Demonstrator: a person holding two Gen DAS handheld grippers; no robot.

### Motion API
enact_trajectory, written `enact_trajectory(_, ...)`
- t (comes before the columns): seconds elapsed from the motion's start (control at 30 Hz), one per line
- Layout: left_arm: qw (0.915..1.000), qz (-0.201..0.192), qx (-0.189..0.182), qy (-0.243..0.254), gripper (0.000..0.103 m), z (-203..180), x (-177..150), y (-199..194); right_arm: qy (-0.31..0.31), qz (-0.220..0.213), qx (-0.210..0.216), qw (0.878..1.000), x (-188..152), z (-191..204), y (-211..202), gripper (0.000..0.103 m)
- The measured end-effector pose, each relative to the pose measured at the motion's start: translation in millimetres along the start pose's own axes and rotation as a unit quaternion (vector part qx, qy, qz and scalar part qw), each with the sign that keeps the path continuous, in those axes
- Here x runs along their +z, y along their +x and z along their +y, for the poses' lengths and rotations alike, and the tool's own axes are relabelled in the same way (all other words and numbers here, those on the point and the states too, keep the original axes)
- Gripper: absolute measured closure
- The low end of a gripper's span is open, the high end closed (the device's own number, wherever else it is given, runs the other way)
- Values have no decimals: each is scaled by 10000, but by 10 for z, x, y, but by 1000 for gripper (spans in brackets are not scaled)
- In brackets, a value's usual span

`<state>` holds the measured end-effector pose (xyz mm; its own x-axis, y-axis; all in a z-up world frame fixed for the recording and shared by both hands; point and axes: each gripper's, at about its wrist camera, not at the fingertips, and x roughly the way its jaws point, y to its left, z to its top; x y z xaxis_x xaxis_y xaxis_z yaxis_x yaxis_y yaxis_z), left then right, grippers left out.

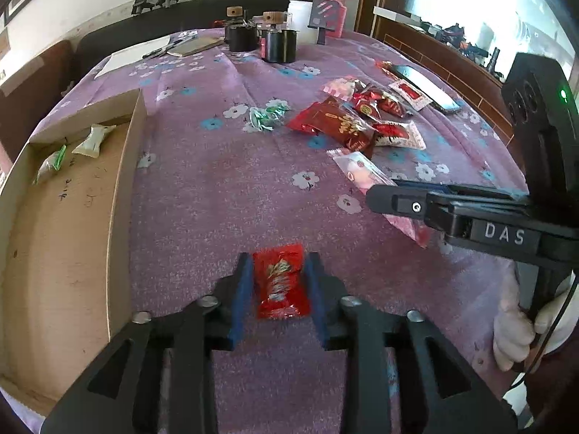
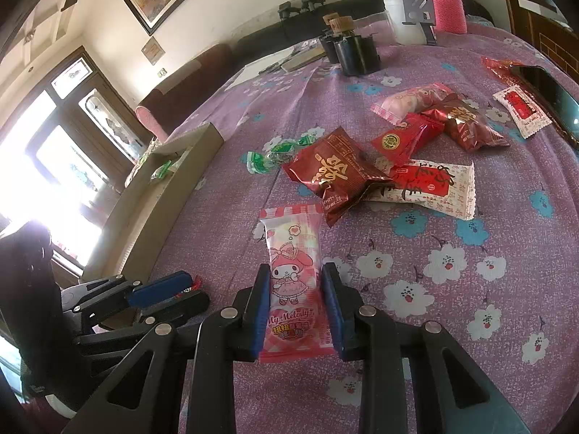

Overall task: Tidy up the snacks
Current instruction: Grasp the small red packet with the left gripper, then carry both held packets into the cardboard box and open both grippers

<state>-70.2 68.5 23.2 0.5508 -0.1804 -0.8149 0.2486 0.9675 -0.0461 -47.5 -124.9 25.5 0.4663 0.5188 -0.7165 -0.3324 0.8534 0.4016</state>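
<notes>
While a small red candy packet (image 1: 280,282) is framed between the blue pads of the left gripper (image 1: 278,289), contact with the pads cannot be made out, so whether it is gripped cannot be told. In the right wrist view, the right gripper (image 2: 296,307) is seen closed on a pink My Melody snack packet (image 2: 293,278), both pads being pressed against its long edges. A purple flowered tablecloth (image 1: 217,188) is spread under everything. At the left, an open cardboard box (image 1: 65,224) is placed, with two pale green-trimmed sweets (image 1: 92,139) lying at its far end. Farther off and to the right, a loose pile of red and white snack packets (image 2: 398,159) is gathered, with a green-wrapped candy (image 2: 275,153) just left of it. A phone (image 2: 550,94) is laid at the far right edge.
</notes>
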Motion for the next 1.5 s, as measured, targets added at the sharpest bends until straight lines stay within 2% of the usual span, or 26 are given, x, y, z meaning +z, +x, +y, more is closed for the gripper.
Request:
enact_trajectory(0.03, 10000, 10, 30, 63, 43, -20, -15, -1, 0, 0, 1, 10000, 0, 0, 0, 73)
enact_trajectory(0.07, 9999, 16, 75, 146, 40, -49, -35, 2, 3, -1, 4, 10000, 0, -2, 0, 73)
enact_trajectory(0.2, 9991, 63, 206, 368, 40, -149, -54, 27, 1, -3, 1, 10000, 1, -2, 0, 73)
enact_trajectory(0.27, 9994, 61, 134, 305, 52, -145, -45, 31, 4, -1, 5, 10000, 2, -7, -1, 73)
enact_trajectory(0.3, 9996, 33, 139, 243, 69, -131, -31, 23, 9, 4, 8, 10000, 3, -7, -6, 73)
enact_trajectory(0.33, 9997, 22, 157, 190, 79, -112, -18, 20, 17, 11, 1, 10000, 9, -5, -7, 73)
enact_trajectory(0.4, 10000, 24, 60, 48, 82, -78, -14, 13, -47, 39, -88, 9999, 18, 31, -5, 73)
enact_trajectory(0.57, 9989, -88, -361, -298, 82, 15, -44, -100, -441, 115, -635, 9969, 27, 236, 51, 73)
enact_trajectory(0.67, 9969, -291, -541, -496, 82, 129, -53, -301, -570, 158, -800, 9950, 26, 325, 51, 77)
enact_trajectory(0.87, 9917, -723, -550, -906, 82, 677, 5, -780, -633, -194, -692, 9954, 182, 576, -269, 77)
enact_trajectory(1.07, 9871, -756, 52, -1412, 82, 1553, 162, -939, -852, -174, -222, 9960, 555, 1072, -265, 78)
enact_trajectory(1.13, 9839, -692, 231, -1633, 82, 1886, 243, -909, -941, -109, -39, 9955, 675, 1296, -172, 78)
enact_trajectory(1.3, 9763, -395, 317, -2102, 82, 2417, 354, -663, -1173, 173, 277, 9926, 889, 1802, 275, 78)
enact_trajectory(1.5, 9693, 22, 221, -2448, 82, 2701, 398, -178, -1256, 732, 122, 9893, 916, 2138, 1077, 78)
